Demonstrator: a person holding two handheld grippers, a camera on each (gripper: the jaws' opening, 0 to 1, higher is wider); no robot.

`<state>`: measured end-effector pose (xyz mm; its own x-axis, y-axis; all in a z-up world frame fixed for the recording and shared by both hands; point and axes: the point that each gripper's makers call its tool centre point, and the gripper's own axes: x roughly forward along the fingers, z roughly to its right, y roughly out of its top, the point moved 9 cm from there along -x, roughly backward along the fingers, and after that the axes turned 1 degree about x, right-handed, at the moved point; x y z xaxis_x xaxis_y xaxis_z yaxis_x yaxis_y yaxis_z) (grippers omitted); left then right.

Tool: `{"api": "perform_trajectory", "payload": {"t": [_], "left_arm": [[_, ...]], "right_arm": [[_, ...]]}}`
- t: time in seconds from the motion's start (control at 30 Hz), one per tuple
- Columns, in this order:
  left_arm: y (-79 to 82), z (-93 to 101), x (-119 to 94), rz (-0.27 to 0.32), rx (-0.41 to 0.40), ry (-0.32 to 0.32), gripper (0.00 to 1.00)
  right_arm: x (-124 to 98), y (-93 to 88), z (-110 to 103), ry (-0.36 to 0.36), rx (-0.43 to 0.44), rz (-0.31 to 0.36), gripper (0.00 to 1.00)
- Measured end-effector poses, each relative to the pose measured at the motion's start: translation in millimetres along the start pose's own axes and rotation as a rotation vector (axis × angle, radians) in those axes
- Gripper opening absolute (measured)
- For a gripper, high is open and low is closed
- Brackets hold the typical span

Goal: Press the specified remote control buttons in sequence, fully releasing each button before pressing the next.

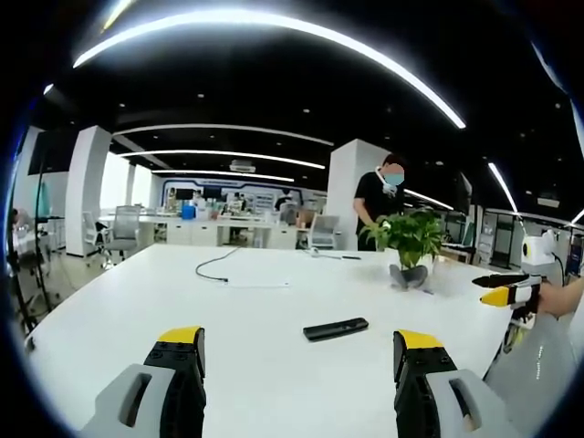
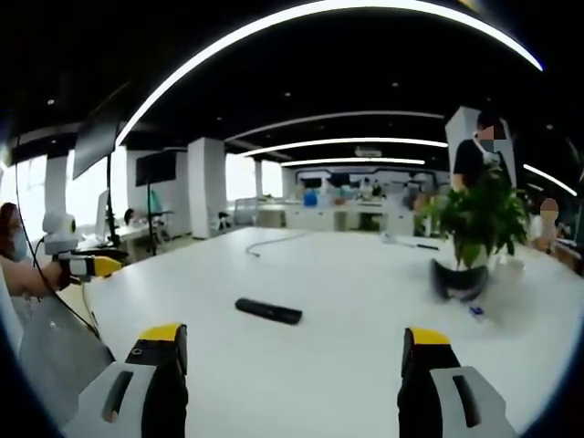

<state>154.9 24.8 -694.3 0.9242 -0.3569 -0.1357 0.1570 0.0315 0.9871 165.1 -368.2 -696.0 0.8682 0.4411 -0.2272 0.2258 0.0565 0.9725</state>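
Note:
A slim black remote control (image 1: 336, 328) lies flat on the white table (image 1: 137, 310), just beyond my left gripper (image 1: 301, 354). That gripper's yellow-tipped jaws stand wide apart with nothing between them. In the right gripper view the same remote control (image 2: 268, 311) lies ahead and left of centre, a short way past my right gripper (image 2: 295, 354), which is also open and empty. Neither gripper touches the remote. The right gripper (image 1: 506, 292) enters the left gripper view at the right edge, held by a hand. The left gripper (image 2: 87, 265) shows at the left of the right gripper view.
A potted green plant (image 1: 411, 242) stands on the table behind the remote; in the right gripper view the plant (image 2: 474, 233) is at the right. A black cable (image 1: 217, 265) lies at the far side. A person (image 1: 379, 196) stands beyond the table, with desks and chairs behind.

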Motion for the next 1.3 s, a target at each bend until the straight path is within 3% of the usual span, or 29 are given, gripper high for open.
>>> {"api": "perform_trajectory", "payload": {"t": [1.3], "left_arm": [[1.1,2.6,0.4,0.000,-0.001,-0.002,0.88]], "right_arm": [[-0.4,-1.4,1.6,0.003,0.000,-0.010,0.97]]}}
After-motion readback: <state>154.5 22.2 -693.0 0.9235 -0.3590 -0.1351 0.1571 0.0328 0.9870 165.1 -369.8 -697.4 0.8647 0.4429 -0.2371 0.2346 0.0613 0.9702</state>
